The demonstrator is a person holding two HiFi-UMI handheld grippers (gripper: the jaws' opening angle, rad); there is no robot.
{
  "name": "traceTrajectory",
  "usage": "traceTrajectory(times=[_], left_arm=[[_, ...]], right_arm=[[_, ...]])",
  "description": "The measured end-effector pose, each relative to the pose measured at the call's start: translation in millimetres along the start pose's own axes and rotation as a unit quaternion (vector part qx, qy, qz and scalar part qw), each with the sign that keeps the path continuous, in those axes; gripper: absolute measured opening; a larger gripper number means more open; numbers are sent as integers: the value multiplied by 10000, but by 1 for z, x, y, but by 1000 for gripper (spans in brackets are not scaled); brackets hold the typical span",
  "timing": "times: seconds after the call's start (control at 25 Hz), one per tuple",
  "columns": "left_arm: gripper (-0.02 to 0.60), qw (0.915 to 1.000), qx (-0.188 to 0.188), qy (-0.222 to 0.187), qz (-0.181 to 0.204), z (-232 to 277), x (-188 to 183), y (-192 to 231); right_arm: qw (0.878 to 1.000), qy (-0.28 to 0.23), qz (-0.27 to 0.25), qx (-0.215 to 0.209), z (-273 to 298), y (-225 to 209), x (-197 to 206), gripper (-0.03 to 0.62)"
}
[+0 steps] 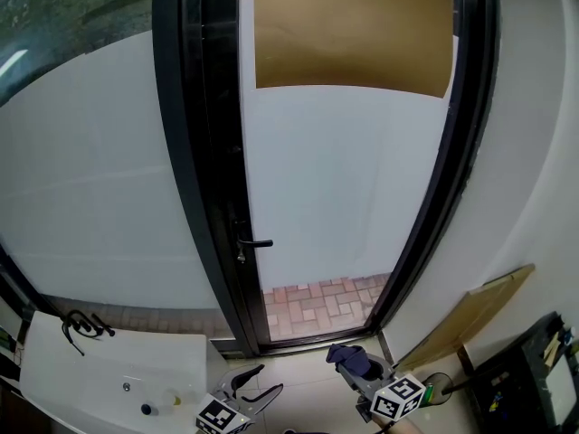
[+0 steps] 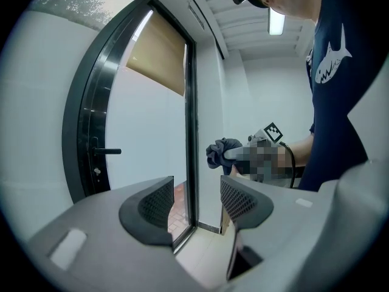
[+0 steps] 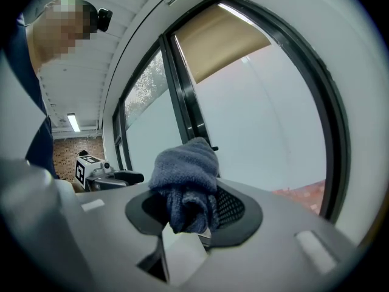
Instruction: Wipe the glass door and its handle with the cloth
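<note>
The glass door (image 1: pixel 344 179) stands in a black frame straight ahead, frosted, with a tan blind (image 1: pixel 353 30) covering its top. Its black lever handle (image 1: pixel 251 242) sits on the left stile at mid height; the left gripper view shows the handle (image 2: pixel 104 152) too. My right gripper (image 1: pixel 357 366) is low at the bottom right, shut on a bunched dark blue cloth (image 3: pixel 185 184), short of the glass. The cloth (image 1: pixel 348 358) sticks out past the jaws. My left gripper (image 1: pixel 256 389) is low at the bottom centre, open and empty, also away from the door.
A white sink counter (image 1: pixel 109 378) with a black tap (image 1: pixel 80 324) lies at the bottom left. A tan board (image 1: pixel 470 315) leans on the right wall, with a dark bin (image 1: pixel 534 378) beside it. Red paving (image 1: pixel 317 306) shows through the clear strip at the door's foot.
</note>
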State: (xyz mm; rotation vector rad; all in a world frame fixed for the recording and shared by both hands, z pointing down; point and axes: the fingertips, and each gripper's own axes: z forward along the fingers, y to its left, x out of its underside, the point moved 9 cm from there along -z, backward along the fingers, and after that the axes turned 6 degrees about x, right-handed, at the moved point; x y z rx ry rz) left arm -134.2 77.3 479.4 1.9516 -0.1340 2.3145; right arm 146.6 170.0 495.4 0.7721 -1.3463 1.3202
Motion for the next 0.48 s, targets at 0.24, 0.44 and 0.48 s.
traceTrajectory(times=[0.24,0.44,0.48], left_arm=[[236,9999,35,-26,166,6,-13,-21],[236,9997,47,-1,241,13,-22,-37],[236,9997,62,8,239,15,-23,-41]], right_arm=[[9999,-151,24,-31,-23,-1,-5,153],[9998,-198,53,-69,-41,-4,-7,153],[9997,-209,67,-78,-46,-5,-7,154]])
